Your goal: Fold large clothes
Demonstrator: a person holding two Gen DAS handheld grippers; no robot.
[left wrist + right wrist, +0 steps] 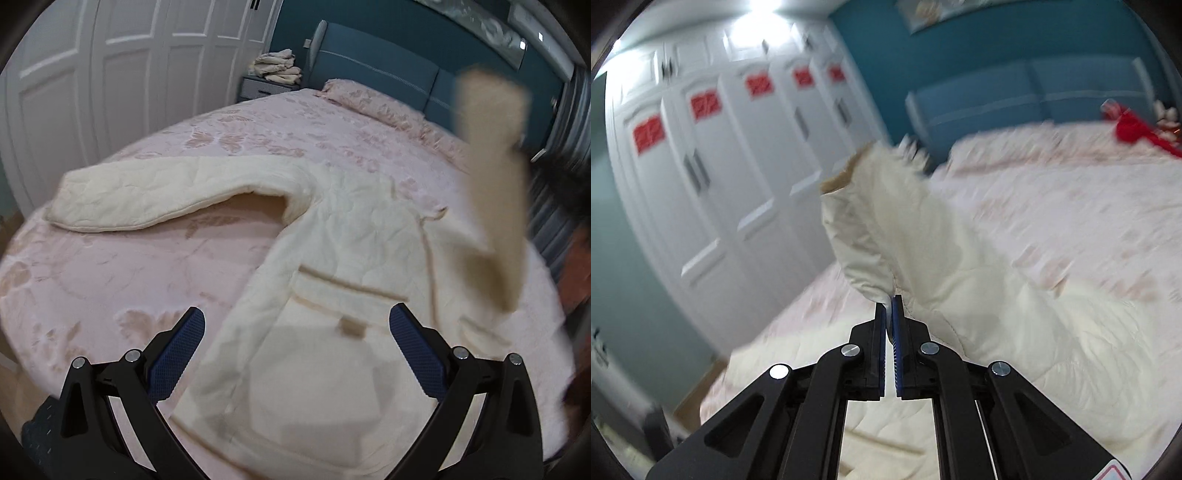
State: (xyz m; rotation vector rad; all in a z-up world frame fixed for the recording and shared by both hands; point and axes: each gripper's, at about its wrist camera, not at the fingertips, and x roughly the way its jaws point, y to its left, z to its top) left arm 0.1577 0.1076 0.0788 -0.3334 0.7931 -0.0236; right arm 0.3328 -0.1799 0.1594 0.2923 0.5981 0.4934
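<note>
A cream quilted coat point(332, 258) lies spread on the pink bed point(110, 277). One sleeve point(155, 192) stretches out flat to the left. Its other sleeve point(491, 177) is lifted in the air at the right, blurred, tan lining showing. My left gripper point(295, 332) is open and empty, hovering over the coat's pocket point(343, 295). My right gripper point(889, 301) is shut on the raised sleeve point(886, 229) and holds it above the bed point(1071, 192).
White wardrobe doors point(110, 74) line the left side. A blue headboard point(369, 62) stands at the far end, with a nightstand point(258, 86) carrying folded cloth point(275, 66). A red object point(1137, 129) lies on the bed's far right. Wooden floor point(701, 384) shows beside the bed.
</note>
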